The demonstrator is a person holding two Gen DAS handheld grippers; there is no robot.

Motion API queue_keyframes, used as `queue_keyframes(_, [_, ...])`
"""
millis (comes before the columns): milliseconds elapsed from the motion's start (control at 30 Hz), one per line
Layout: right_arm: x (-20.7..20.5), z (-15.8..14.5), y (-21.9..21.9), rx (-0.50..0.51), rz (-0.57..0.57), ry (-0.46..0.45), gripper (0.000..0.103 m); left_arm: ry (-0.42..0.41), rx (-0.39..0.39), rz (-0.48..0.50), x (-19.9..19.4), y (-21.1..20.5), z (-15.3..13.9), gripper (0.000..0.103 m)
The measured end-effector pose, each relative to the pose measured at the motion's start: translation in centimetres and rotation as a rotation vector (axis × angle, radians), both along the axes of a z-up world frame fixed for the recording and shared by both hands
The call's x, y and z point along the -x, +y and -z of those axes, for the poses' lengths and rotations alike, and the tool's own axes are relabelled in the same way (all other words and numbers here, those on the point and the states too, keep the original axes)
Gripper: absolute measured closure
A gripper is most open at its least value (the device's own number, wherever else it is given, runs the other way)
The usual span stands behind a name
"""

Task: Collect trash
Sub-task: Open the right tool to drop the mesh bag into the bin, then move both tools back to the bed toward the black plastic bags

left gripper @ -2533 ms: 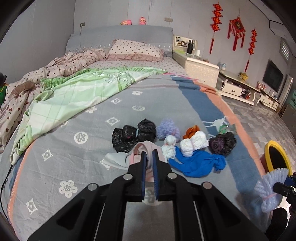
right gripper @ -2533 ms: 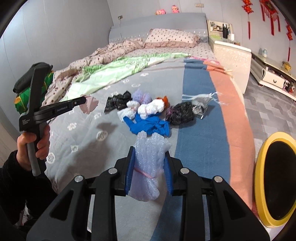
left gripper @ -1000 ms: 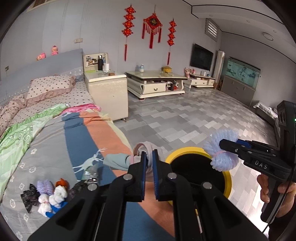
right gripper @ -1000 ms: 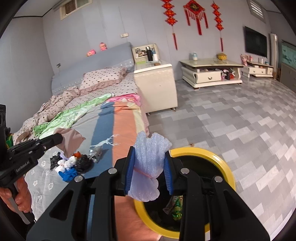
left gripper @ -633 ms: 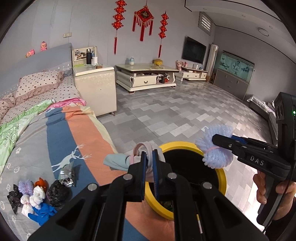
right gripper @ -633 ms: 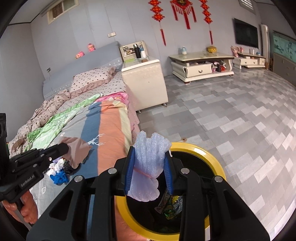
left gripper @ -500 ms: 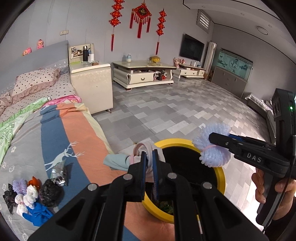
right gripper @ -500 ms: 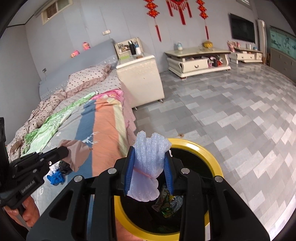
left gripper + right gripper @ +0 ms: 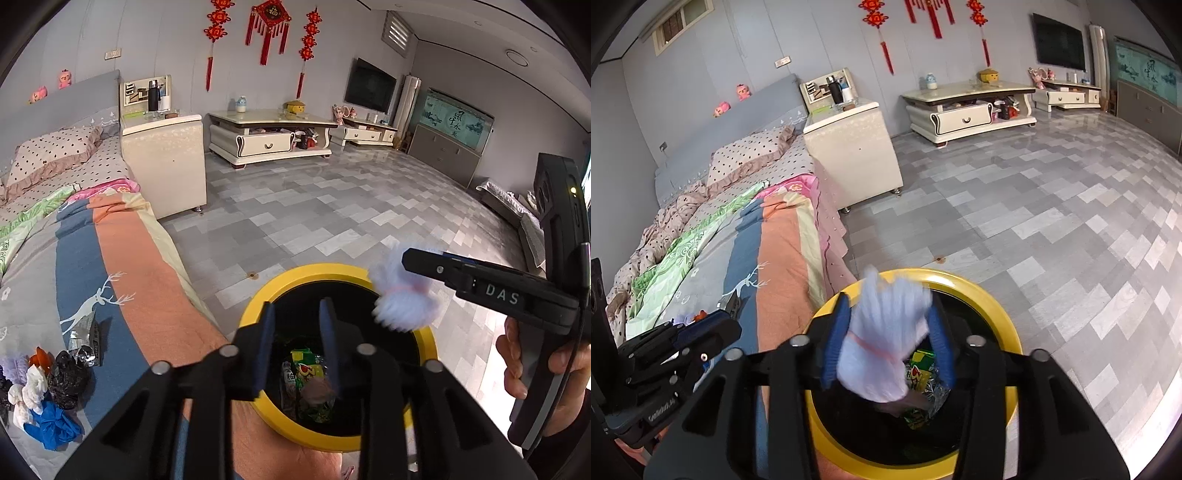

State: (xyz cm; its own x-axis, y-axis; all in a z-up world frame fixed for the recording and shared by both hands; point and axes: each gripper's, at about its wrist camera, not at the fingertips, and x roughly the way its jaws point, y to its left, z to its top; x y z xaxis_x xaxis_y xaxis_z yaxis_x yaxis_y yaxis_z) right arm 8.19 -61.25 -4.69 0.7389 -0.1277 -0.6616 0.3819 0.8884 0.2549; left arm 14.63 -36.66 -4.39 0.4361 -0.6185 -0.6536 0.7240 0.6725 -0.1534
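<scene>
A yellow-rimmed black trash bin [image 9: 332, 269] stands on the floor beside the bed; it also shows in the right wrist view [image 9: 997, 299]. My left gripper [image 9: 293, 314] is open and empty above the bin. The pinkish cloth wad [image 9: 317, 391] it held lies inside, on green wrappers [image 9: 306, 369]. My right gripper [image 9: 886, 321] has its jaws spread, and the blurred pale foam bundle [image 9: 886, 332] sits loose between them over the bin. The same bundle [image 9: 402, 302] shows under the right gripper in the left wrist view.
A pile of trash wads [image 9: 40, 391] and a silver wrapper [image 9: 86, 336] lie on the striped bedspread [image 9: 122, 266] at the left. A cream nightstand [image 9: 166, 162] and a TV cabinet [image 9: 273, 136] stand behind, across grey tiled floor [image 9: 332, 206].
Both grippers swung from the bed to above the bin. My left gripper opened and the pinkish cloth dropped into the bin. My right gripper's jaws opened and the foam bundle is slipping down.
</scene>
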Motion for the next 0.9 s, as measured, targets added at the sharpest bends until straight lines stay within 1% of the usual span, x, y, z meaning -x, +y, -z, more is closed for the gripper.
queue_keyframes(33, [0.2, 0.0, 0.0, 0.0, 0.006, 0.0, 0.053, -0.001, 0.001, -0.001, 0.1, 0.1, 0.0, 0.071])
queue_keyframes(133, [0.6, 0.2, -0.2, -0.011, 0.019, 0.005, 0.051, -0.003, 0.003, -0.017, 0.1, 0.6, -0.1, 0.062])
queue_keyframes(400, [1.7, 0.2, 0.6, -0.013, 0.032, 0.004, 0.049, -0.017, 0.003, -0.068, -0.3, 3.4, -0.8, 0.051])
queue_keyframes(467, [1.6, 0.1, 1.3, -0.009, 0.02, 0.002, 0.047, -0.024, 0.001, -0.086, -0.4, 4.4, -1.1, 0.046])
queue_keyframes(767, [0.6, -1.5, 6.7, 0.05, -0.056, -0.013, 0.039, -0.056, 0.0, -0.193, -1.6, 10.3, -2.2, 0.037])
queue_keyframes(900, [-0.6, -2.2, 9.3, 0.066, -0.097, -0.014, 0.037, -0.068, -0.014, -0.255, -2.4, 13.9, -2.3, 0.036])
